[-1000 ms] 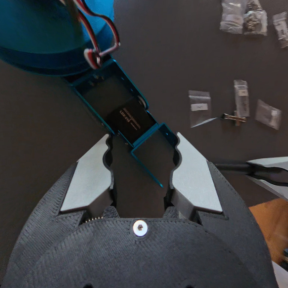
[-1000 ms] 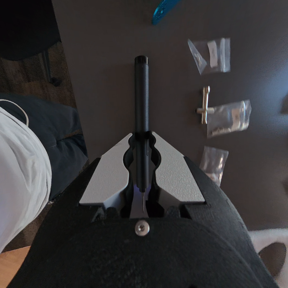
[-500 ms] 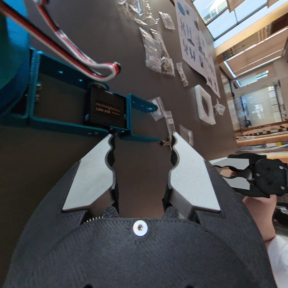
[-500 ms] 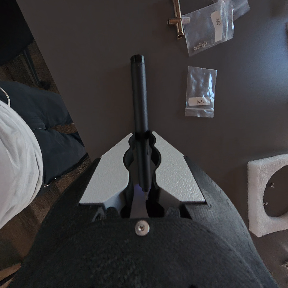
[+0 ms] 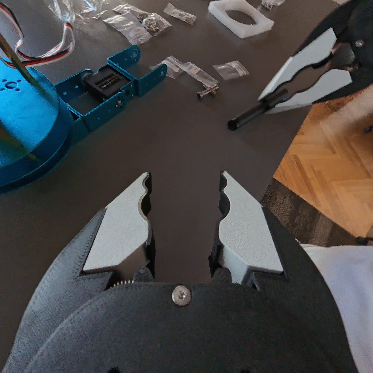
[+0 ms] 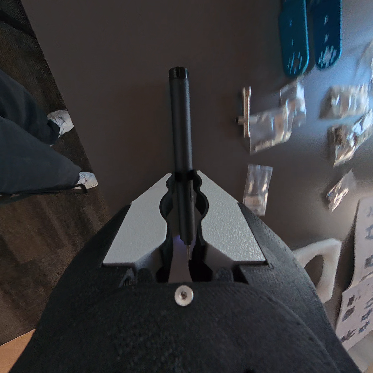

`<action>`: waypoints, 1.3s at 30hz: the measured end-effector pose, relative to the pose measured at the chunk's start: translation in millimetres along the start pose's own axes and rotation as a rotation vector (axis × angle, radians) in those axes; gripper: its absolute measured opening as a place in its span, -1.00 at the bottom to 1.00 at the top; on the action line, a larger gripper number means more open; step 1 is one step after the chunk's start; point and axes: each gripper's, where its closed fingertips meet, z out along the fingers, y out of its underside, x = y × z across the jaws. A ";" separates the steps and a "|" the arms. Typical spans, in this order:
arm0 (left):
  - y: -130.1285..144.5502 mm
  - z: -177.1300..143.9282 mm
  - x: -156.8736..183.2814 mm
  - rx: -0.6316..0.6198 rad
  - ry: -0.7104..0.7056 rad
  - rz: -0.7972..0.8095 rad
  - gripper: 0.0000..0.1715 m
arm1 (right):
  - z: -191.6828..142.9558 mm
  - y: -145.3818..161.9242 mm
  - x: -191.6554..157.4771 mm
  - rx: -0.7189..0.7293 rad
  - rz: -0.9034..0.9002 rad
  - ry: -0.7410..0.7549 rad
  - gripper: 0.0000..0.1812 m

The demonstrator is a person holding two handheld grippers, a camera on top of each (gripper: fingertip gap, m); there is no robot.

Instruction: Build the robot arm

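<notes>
Two tools are in my views. My left tool (image 5: 184, 175) hangs over bare dark tabletop (image 5: 177, 141) with its jaws spread wide and nothing between them; the stretch ahead of it is open. To its right the tabletop edge runs diagonally, with carpet and wood floor (image 5: 327, 161) beyond.

My right tool (image 6: 182, 174) is clamped on a slim black electric screwdriver (image 6: 180, 123), bit end back toward the camera, capped end pointing out past the fingertips. In the left wrist view that tool (image 5: 264, 101) sits far right, above the tabletop near its edge.

Farther left stands a blue round base (image 5: 26, 125), with a blue bracket arm (image 5: 113, 94) lying out from it and holding a black servo (image 5: 107, 81) that carries a printed label. Red, white and black wires (image 5: 50, 54) loop above it.

Just beyond the bracket's end lies a small metal cross wrench (image 5: 207, 90), touching some of the clear parts bags (image 5: 230, 69), several with white stickers. Farthest off sit a white foam frame (image 5: 240, 20) and, in the right wrist view, a printed sheet (image 6: 361, 302), blurred.
</notes>
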 end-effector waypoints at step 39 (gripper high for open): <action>8.9 -27.6 51.4 0.252 0.565 -0.894 -0.81 | 13.9 -155.9 4.4 0.730 1.141 -0.635 -0.52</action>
